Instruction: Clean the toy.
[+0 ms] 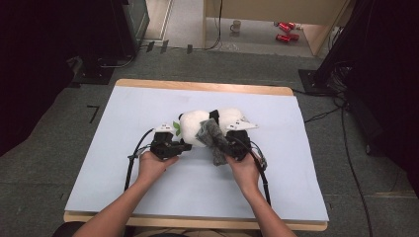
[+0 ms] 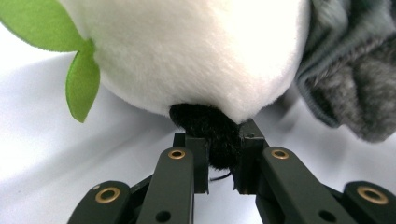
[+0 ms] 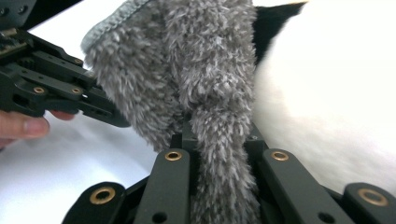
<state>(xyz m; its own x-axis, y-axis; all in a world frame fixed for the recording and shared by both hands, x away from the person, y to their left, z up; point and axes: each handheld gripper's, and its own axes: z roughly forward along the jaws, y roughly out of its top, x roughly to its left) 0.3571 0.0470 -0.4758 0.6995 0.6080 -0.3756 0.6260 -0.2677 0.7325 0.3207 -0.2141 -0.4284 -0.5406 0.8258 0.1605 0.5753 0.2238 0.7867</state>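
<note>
At table centre the plush panda point(image 1: 210, 126) lies well clear of every edge, the left gripper point(image 1: 184, 146) at its eight o'clock clamped on its black foot point(image 2: 212, 135), the right gripper point(image 1: 228, 154) at five o'clock pinching the grey fuzzy sock point(image 3: 205, 93).

A white plush panda point(image 1: 207, 127) draped with a grey sock point(image 1: 213, 138) blocks mid-bench point(image 1: 123, 148); bare bench surface lies open all around.

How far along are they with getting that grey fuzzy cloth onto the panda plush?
Done: both grips look set. The left gripper pinches a black part of the panda plush, and the right gripper is shut on the grey fuzzy cloth. In hand: the cloth lies against the plush's side. Left: it still looks bunched, covering little of the plush.
</note>
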